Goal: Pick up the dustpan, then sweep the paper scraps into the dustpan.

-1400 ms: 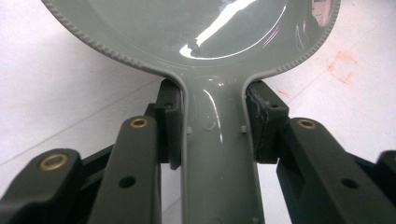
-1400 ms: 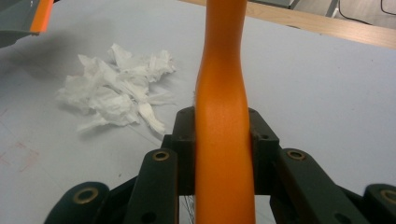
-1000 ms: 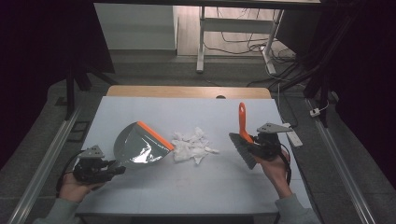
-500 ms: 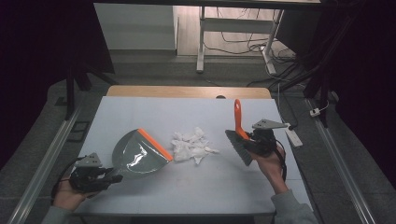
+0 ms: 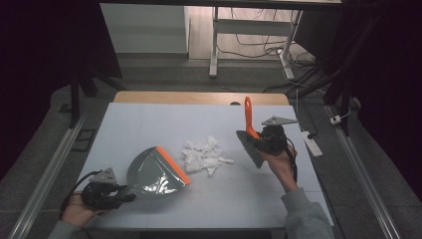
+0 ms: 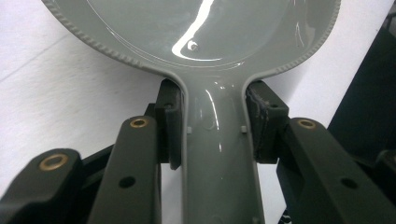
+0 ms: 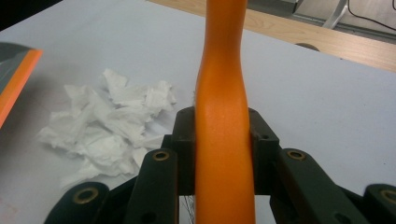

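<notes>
Now we are clamping the left gripper (image 6: 212, 128) on the grey dustpan (image 5: 154, 174) by its handle and the right gripper (image 7: 223, 142) on the orange brush (image 5: 250, 137). Ahead of the brush, between both grippers, crumpled paper scraps (image 5: 204, 155) are lying on the table (image 5: 149, 119). We are judging that steady, low strokes toward the pan's orange lip work best. The brush handle is pointing up and away; the pan's long axis is running from our fingers toward the paper.

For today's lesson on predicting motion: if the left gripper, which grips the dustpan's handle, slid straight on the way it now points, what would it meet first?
The left gripper points up-right across the table, pushing the grey dustpan ahead. The dustpan's orange lip would probably meet the crumpled white paper first, which lies just beyond it.
</notes>
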`<state>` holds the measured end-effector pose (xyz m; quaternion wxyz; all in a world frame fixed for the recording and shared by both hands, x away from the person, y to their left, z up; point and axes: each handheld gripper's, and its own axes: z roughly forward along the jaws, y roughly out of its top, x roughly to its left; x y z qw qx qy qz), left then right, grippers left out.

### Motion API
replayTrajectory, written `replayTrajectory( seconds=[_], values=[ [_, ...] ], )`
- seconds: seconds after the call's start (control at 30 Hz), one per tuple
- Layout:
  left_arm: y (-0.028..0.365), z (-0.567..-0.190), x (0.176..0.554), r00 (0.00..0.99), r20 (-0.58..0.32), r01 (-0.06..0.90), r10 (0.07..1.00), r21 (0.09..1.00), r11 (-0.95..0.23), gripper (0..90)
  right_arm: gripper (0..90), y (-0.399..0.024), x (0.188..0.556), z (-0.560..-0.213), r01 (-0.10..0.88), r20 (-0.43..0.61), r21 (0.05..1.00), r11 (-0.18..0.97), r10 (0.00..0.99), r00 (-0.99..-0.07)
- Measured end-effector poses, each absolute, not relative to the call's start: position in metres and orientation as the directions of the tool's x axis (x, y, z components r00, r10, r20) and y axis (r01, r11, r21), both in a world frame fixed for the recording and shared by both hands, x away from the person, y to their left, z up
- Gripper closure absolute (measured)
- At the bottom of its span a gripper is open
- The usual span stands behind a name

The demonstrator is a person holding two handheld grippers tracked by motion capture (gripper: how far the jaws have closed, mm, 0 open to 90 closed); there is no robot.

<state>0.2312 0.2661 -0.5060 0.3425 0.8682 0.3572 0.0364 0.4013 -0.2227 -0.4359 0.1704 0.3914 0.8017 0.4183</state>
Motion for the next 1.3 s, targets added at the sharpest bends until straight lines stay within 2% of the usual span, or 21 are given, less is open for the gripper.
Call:
replayTrajectory(
  seconds=[0.4,0.9,1.3],
  values=[
    [0.249,-0.510,0.239,0.754,-0.156,0.595,0.638,0.573,-0.563,61.6,70.1,-0.207,0.419,-0.439,0.502,0.068,0.792,0.347,0.767,-0.638],
    [0.243,-0.510,0.241,0.759,-0.160,0.594,0.631,0.567,-0.571,61.6,70.1,-0.184,0.427,-0.435,0.482,0.047,0.791,0.377,0.748,-0.662],
    [0.240,-0.510,0.242,0.764,-0.160,0.590,0.625,0.565,-0.576,61.6,70.1,-0.175,0.440,-0.439,0.505,0.054,0.776,0.377,0.758,-0.650]
  ],
)
